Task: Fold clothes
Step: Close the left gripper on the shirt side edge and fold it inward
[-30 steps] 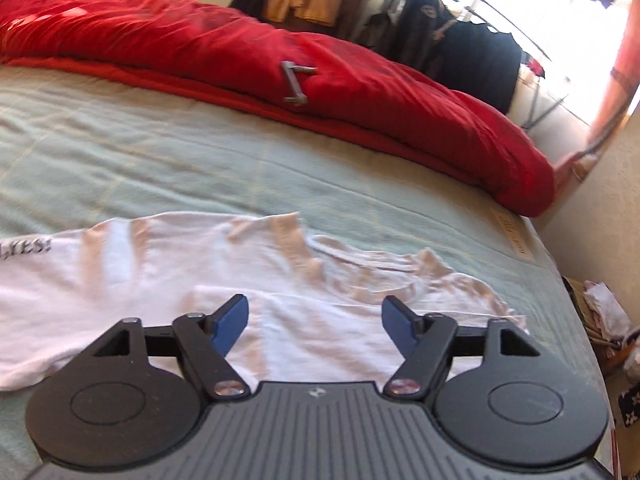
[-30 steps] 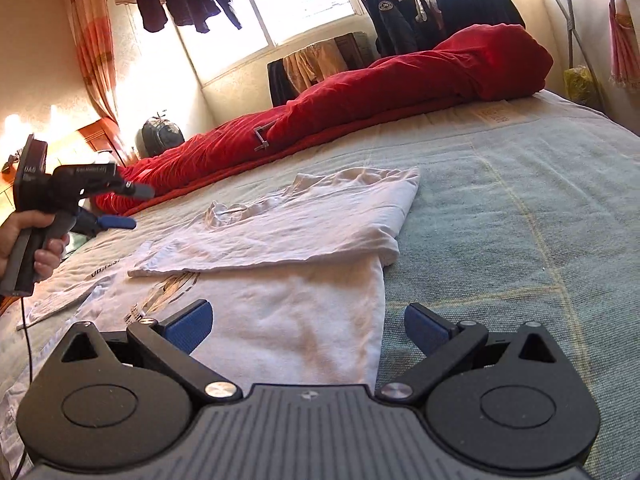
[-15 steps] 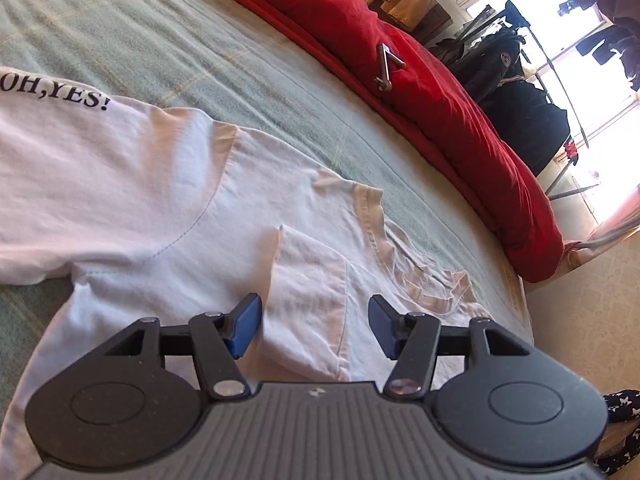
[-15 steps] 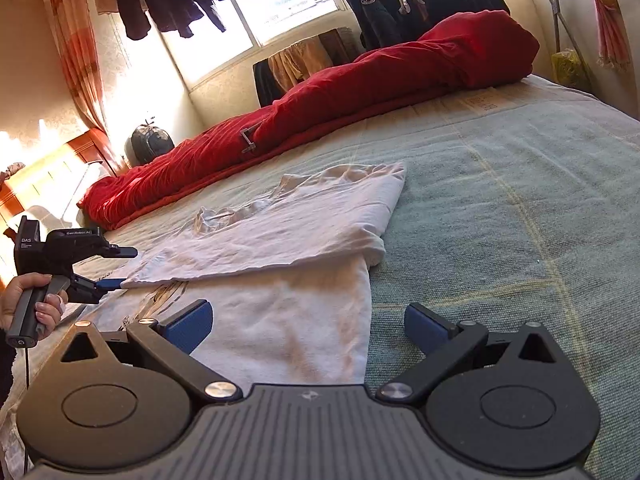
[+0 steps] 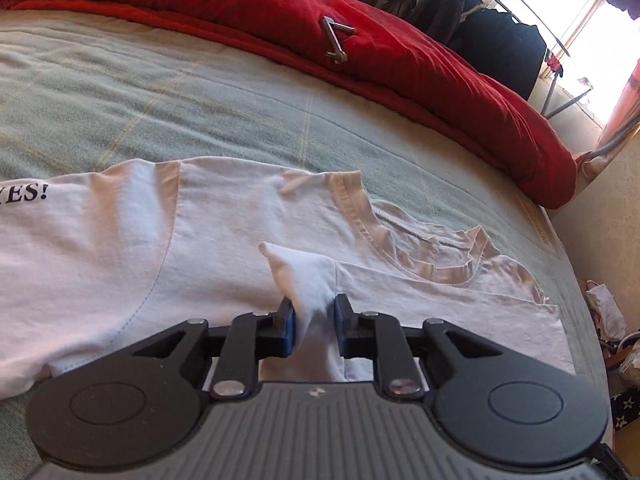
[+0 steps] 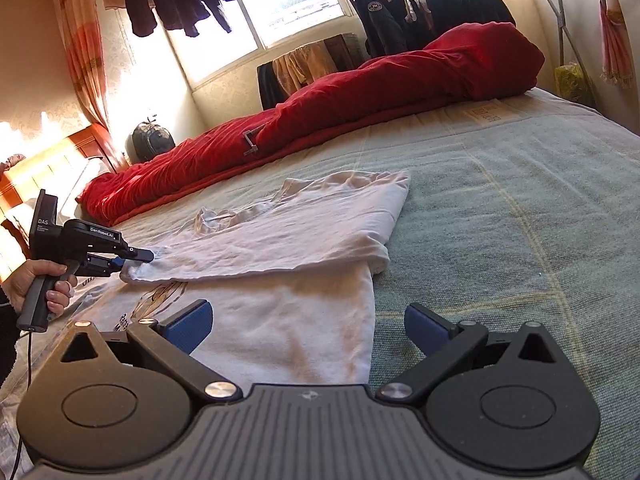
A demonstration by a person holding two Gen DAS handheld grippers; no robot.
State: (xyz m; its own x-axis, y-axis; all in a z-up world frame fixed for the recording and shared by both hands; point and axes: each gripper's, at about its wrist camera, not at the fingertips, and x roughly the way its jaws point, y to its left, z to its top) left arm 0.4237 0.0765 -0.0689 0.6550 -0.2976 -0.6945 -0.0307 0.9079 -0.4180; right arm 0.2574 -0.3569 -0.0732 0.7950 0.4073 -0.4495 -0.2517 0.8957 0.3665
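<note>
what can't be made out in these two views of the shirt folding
- Left wrist view: the print on the white t-shirt reads only "YES!"; the frame's left edge cuts the rest.
- Right wrist view: the chest graphic is mostly covered by the folded-over half and the right gripper.
- Right wrist view: the left gripper is closing on the sleeve; its pads are too small to see.

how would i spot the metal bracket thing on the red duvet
Find the red duvet heaped along the bed's far edge, beyond the white t-shirt. Midway along lies a small grey metal bracket, the only hard, shiny thing on the cloth.
</note>
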